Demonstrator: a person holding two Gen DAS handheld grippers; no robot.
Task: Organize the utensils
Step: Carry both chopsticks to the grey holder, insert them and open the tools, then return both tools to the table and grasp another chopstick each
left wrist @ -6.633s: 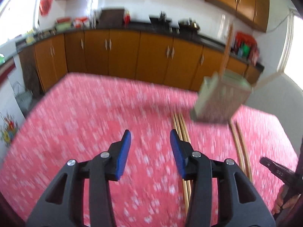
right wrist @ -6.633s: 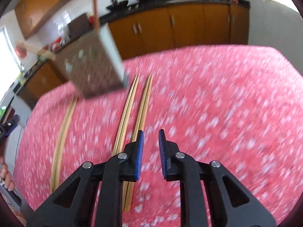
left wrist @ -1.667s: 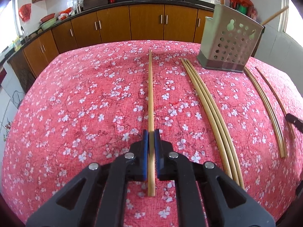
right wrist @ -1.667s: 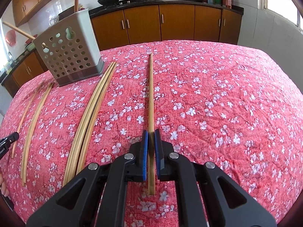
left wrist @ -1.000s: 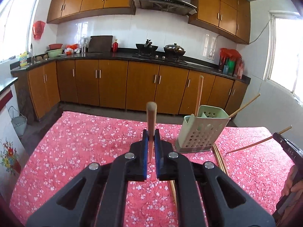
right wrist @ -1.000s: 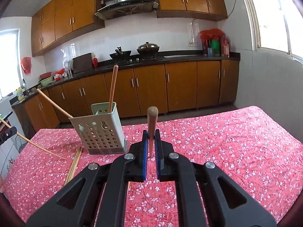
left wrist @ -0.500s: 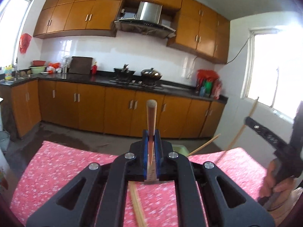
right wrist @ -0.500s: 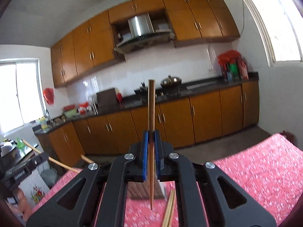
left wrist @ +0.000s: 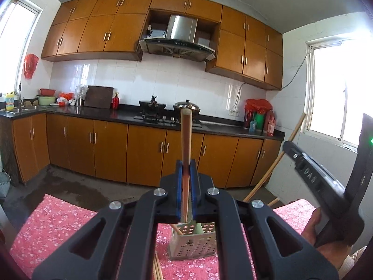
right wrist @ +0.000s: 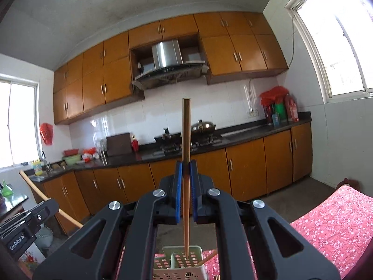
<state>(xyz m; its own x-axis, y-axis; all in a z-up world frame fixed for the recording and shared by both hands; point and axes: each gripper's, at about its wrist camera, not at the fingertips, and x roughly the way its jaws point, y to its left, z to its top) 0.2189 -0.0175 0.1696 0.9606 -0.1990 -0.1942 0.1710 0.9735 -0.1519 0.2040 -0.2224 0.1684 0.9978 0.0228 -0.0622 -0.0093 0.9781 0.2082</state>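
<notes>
Pinching one upright chopstick (left wrist: 185,140) each, left gripper (left wrist: 185,186) and right gripper (right wrist: 185,186) hung above the perforated utensil holder (right wrist: 179,264).

Two long wooden chopsticks are held upright, one per view. The first chopstick (left wrist: 185,140), seen from the left wrist, stands nearly vertical, its lower tip at the rim of the utensil holder (left wrist: 192,242). The second chopstick (right wrist: 186,168), seen from the right wrist, points its tapered end down into the holder's open top. The holder is pale green, perforated, partitioned, and already contains another leaning chopstick (left wrist: 176,229). More chopsticks (left wrist: 156,268) lie beside it.
</notes>
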